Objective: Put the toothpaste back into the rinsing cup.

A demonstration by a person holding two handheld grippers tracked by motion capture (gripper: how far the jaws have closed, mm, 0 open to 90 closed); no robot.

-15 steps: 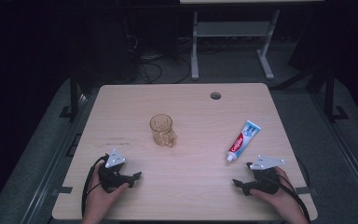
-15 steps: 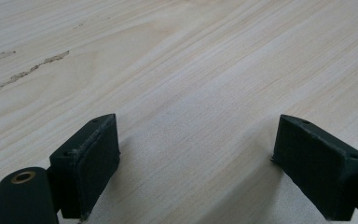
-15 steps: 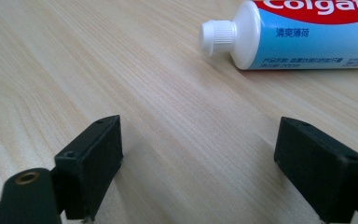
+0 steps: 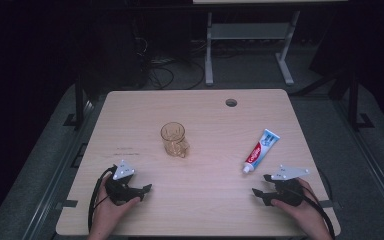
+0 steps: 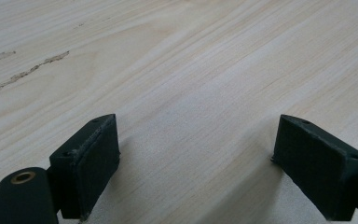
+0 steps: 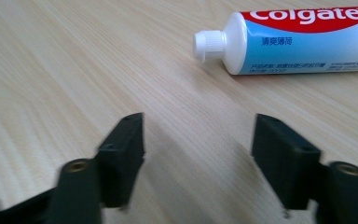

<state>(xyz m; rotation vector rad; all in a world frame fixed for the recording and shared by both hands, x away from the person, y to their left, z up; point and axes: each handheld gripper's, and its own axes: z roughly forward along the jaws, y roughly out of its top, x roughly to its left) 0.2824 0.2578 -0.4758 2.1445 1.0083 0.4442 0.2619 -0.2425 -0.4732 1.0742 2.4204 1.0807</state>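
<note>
Item 1. Toothpaste tube [image 4: 261, 151]: lies flat on the table [image 4: 200, 210] toward its right edge, white screw cap [image 6: 209, 45] pointing at the near edge, crimped end angled away toward the far right corner. Nothing touches it. In the right gripper view the cap sits just ahead of the jaws and off to their right.

Item 2. Right gripper [image 4: 258, 191]: near the table's near right corner, resting low, jaws spread apart with bare wood between them; nothing gripped.

Item 3. Left gripper [image 4: 145, 189]: near the near left corner, jaws likewise spread wide over bare wood in its own view [image 5: 193, 154]; nothing gripped.

Item 4. Glass mug [image 4: 174, 139]: upright about mid-table, handle toward the near edge, well apart from both grippers and from the tube.

Handling note, step judged in hand: the reach of the right gripper to the tube.
- Swing the jaws toward the tube so they straddle it across its width.
- Take it on the firm shoulder just behind the cap; the soft body would squash and slip.
- Come in low, pads level with the table.
- Close gently.
</note>
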